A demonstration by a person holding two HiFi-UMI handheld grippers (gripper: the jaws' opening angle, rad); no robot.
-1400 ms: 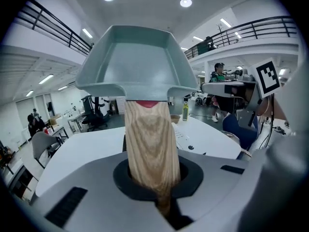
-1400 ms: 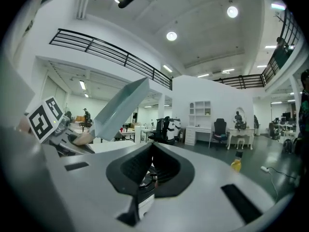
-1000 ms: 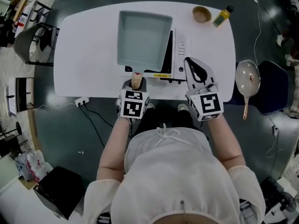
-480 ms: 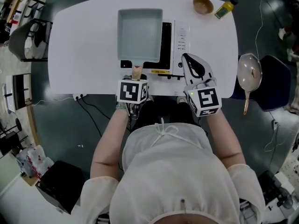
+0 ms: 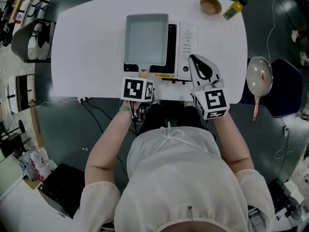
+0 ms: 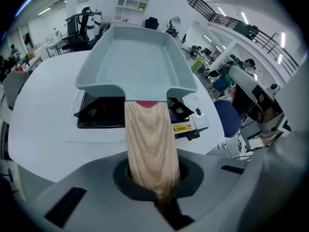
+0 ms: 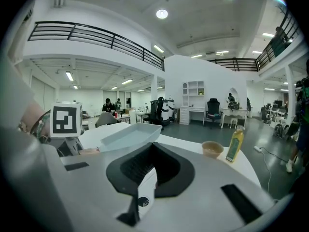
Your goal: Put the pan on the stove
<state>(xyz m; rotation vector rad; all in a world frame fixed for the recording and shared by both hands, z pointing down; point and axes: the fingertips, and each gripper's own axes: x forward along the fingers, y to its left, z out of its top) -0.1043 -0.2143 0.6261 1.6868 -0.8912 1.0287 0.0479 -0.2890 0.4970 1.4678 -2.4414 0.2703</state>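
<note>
The left gripper (image 5: 142, 77) is shut tight on the wooden handle (image 6: 150, 144) of the pan (image 5: 146, 38). The right gripper (image 5: 199, 66) has its jaws together and holds nothing.

The pan is pale blue, with four straight sides, and it is empty. It sits over the black top of the stove (image 5: 186, 47), handle toward the person. I cannot tell if it lies flat. The stove stands in the middle of the white table (image 5: 87, 47). Its white strip of buttons is on the right, under the right gripper.

The left gripper view shows a red bit where the handle joins the pan, and a yellow label on the stove's near side. From above these are too small to make out.

The head view shows a small bowl (image 5: 210, 5) and a yellow bottle (image 5: 233, 8) at the far right of the table. It also shows a round pan (image 5: 256, 81) on a blue chair (image 5: 282, 91) to the right. The right gripper view shows the bowl and bottle too, but not the chair.
</note>
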